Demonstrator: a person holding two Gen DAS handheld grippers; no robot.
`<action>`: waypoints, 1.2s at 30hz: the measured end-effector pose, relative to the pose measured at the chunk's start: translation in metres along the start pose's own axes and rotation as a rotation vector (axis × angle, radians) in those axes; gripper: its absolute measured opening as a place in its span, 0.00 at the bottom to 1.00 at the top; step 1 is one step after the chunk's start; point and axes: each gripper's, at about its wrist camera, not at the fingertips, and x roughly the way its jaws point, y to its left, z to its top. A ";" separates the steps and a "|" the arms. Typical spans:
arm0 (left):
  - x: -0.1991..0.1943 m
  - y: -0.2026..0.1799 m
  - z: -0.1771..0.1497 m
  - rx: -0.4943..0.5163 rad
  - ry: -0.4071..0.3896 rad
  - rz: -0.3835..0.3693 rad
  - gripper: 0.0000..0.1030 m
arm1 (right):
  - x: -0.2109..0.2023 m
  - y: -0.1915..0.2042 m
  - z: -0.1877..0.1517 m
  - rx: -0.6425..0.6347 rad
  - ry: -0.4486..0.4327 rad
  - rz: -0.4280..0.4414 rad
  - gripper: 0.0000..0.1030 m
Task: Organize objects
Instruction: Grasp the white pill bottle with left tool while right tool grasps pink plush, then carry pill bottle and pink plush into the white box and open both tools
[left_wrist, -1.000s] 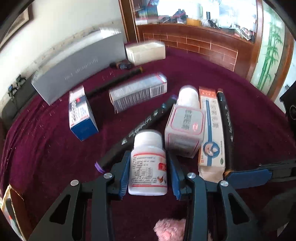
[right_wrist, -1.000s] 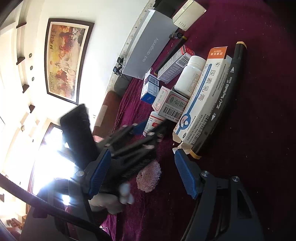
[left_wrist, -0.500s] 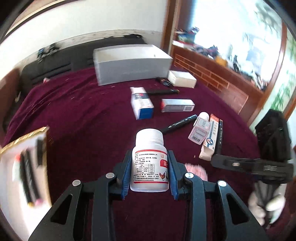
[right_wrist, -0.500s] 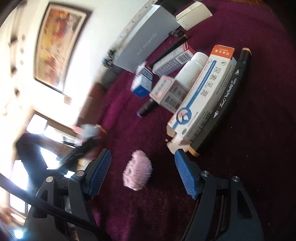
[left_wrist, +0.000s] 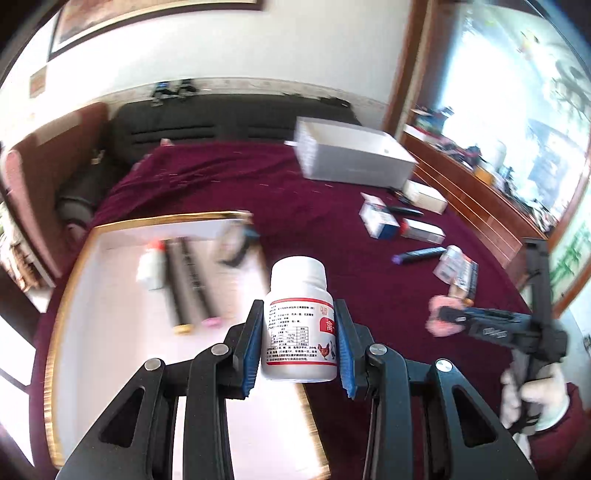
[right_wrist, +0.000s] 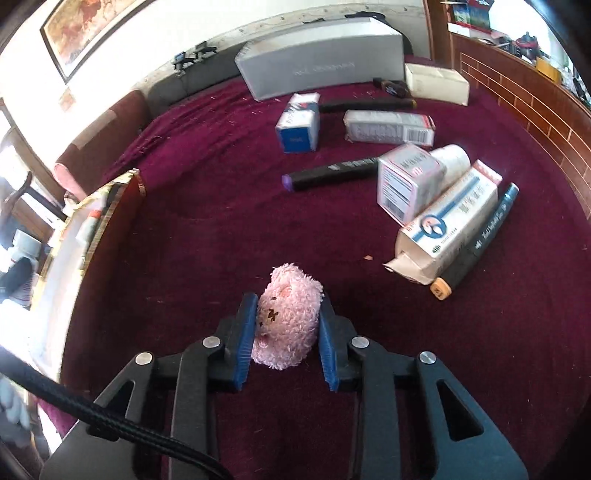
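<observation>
Gripping upright white bottle (left_wrist: 299, 325), cap up.

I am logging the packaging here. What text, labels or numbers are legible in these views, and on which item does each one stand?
None can be quoted with confidence.
White pill bottle in the left tongs: red label, hen picture, print too small.
Long blue-striped carton: Chinese characters, blurred.
Dark marker: white lettering, blurred.
Grey box: faint wording, unreadable.
Pink-edged carton: barcode only.
</observation>
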 end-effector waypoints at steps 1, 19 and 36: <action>-0.003 0.011 0.000 -0.008 -0.005 0.023 0.30 | -0.005 0.006 0.002 -0.011 -0.008 0.012 0.27; 0.070 0.144 0.034 -0.081 0.091 0.305 0.30 | 0.087 0.230 0.066 -0.337 0.142 0.208 0.28; 0.084 0.179 0.031 -0.160 0.106 0.341 0.32 | 0.153 0.254 0.088 -0.368 0.168 0.069 0.31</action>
